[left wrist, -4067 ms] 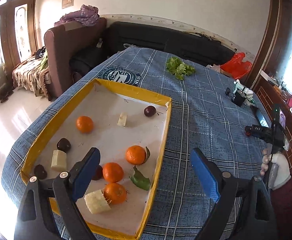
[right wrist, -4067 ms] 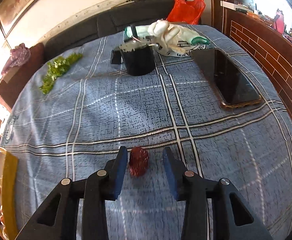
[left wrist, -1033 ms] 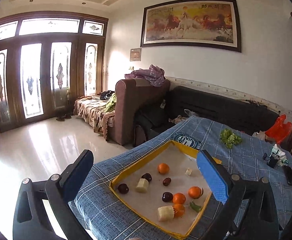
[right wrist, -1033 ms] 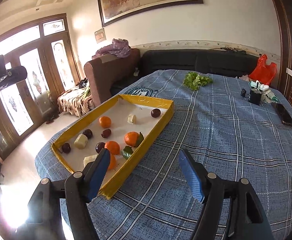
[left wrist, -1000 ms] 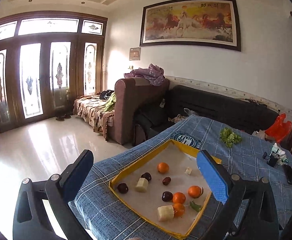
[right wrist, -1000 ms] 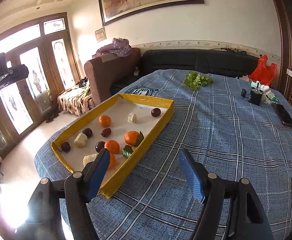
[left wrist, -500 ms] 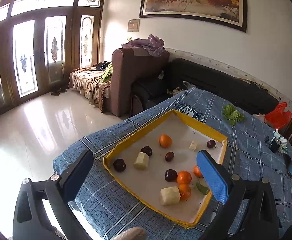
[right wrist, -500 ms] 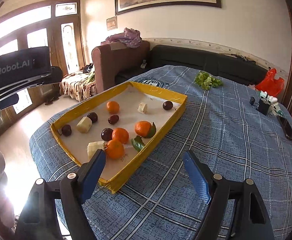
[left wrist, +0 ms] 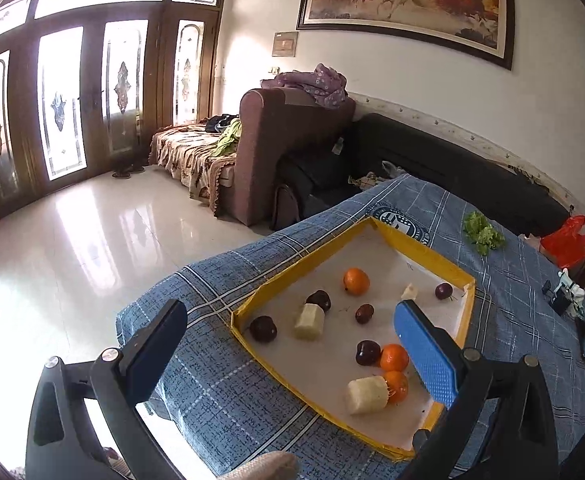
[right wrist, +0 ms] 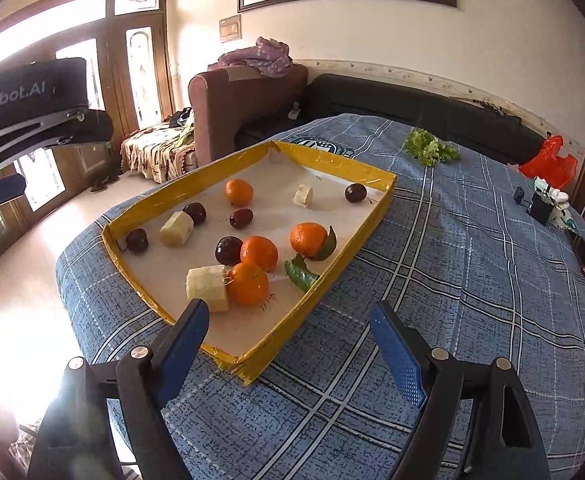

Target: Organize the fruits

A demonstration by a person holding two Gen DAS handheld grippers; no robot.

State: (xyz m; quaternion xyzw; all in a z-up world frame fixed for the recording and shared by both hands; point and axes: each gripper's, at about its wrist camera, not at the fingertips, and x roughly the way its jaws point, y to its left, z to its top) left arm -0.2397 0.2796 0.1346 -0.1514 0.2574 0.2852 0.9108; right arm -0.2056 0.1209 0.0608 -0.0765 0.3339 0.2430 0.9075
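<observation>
right wrist view: right tongs (right wrist: 288, 344) released, holding nothing, above the near corner of the yellow tray (right wrist: 332, 256).
left wrist view: left tongs (left wrist: 292, 348) released wide, empty, above the tray's near left edge.
tray: sits on the counter's blue plaid cloth (right wrist: 452, 280).
fruit: four oranges (right wrist: 258, 253), five dark plums (right wrist: 228, 250) and three pale cut chunks (right wrist: 207, 287) lie loose in the tray.
far side: lettuce (right wrist: 430, 148), red bag (right wrist: 548, 166).
</observation>
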